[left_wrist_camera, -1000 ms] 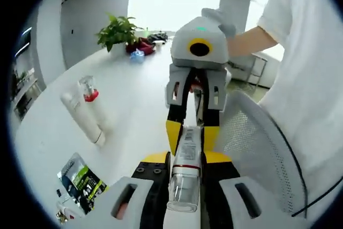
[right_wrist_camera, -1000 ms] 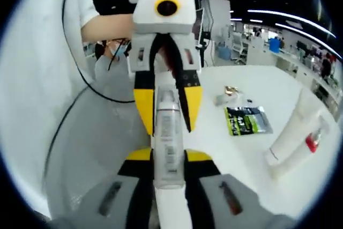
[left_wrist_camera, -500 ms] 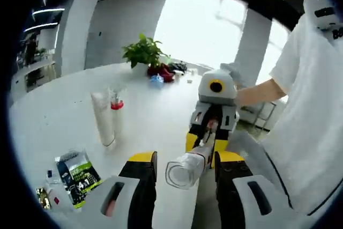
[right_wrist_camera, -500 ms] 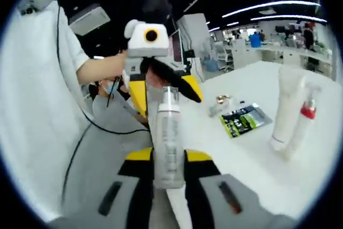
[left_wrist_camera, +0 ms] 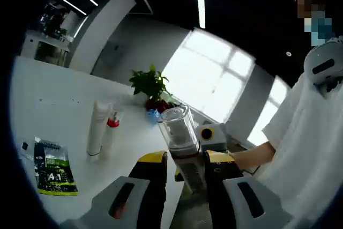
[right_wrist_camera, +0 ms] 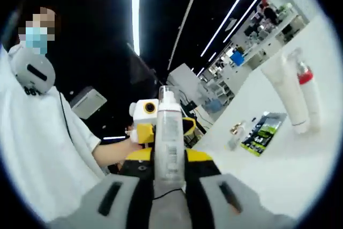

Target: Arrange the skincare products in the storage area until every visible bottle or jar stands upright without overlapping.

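across the white table (left_wrist_camera: 59,105) the tall white tube (left_wrist_camera: 98,132) and the slim red-collared bottle (left_wrist_camera: 110,132) stand upright side by side, with a green sachet (left_wrist_camera: 51,167) lying flat nearer my left gripper (left_wrist_camera: 185,172). between my jaws i hold the clear pump bottle (right_wrist_camera: 169,138), its long axis running straight out along my right gripper (right_wrist_camera: 169,178), which is clamped on its lower body, clear cap pointing away. in the left gripper view that bottle stands between the jaws, though i cannot tell whether they grip it.
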Available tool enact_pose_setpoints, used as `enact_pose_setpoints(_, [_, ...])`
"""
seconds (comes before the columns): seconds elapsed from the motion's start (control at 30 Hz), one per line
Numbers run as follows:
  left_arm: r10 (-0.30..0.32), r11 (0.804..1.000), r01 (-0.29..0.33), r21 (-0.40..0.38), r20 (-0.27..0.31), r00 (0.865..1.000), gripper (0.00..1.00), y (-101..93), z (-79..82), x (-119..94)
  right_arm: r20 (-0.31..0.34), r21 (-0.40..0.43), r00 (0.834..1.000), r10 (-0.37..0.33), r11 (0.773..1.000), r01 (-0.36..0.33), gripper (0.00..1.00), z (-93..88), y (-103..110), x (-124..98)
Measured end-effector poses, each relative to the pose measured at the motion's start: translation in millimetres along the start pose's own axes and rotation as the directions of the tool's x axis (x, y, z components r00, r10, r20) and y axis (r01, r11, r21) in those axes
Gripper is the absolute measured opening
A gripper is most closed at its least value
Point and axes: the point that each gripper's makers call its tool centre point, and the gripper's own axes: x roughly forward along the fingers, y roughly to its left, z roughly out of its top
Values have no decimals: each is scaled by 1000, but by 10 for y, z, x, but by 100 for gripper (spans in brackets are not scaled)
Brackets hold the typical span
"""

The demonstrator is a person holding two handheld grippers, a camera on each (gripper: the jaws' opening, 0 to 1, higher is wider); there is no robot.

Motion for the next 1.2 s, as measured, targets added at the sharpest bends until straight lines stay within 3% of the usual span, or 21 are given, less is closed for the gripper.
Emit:
enact_pose_setpoints(0.2, [7, 999, -6, -40, 17, 1000, 19, 4, 18, 17, 6, 14, 1000, -3, 1000, 3, 21, -17, 14, 45])
enact_pose_setpoints(0.4, [45, 999, -45, -15, -7, 999, 18, 42, -17, 27, -28, -47, 996, -81, 996, 80, 23, -74, -70, 64])
enact_pose_setpoints(0.47, [79, 997, -79, 20, -32, 996, 17, 94, -49, 33, -62, -89, 987, -150, 986, 144, 25, -130, -178, 40])
enact_pose_setpoints(0.6, [151, 984, -138, 116, -111, 982, 17, 205, -147, 32, -180, -215, 955, -235, 957, 195, 34, -305, -313, -79])
enact_pose_setpoints(0.7, [164, 978, -142, 153, -141, 976, 17, 221, -197, 48, -196, -227, 947, -253, 952, 207, 37, -285, -320, -177])
enact_pose_setpoints(0.87, [196, 963, -152, 220, -193, 961, 17, 282, -295, 72, -151, -241, 950, -274, 942, 234, 35, -50, -311, -295])
enact_pose_setpoints(0.97, [205, 956, -145, 256, -223, 953, 17, 303, -361, 112, -78, -237, 958, -276, 939, 251, 35, 169, -268, -266])
enact_pose_setpoints(1.2, [198, 943, -102, 318, -287, 937, 17, 298, -495, 209, -43, -268, 961, -274, 930, 254, 36, 299, -221, -86])
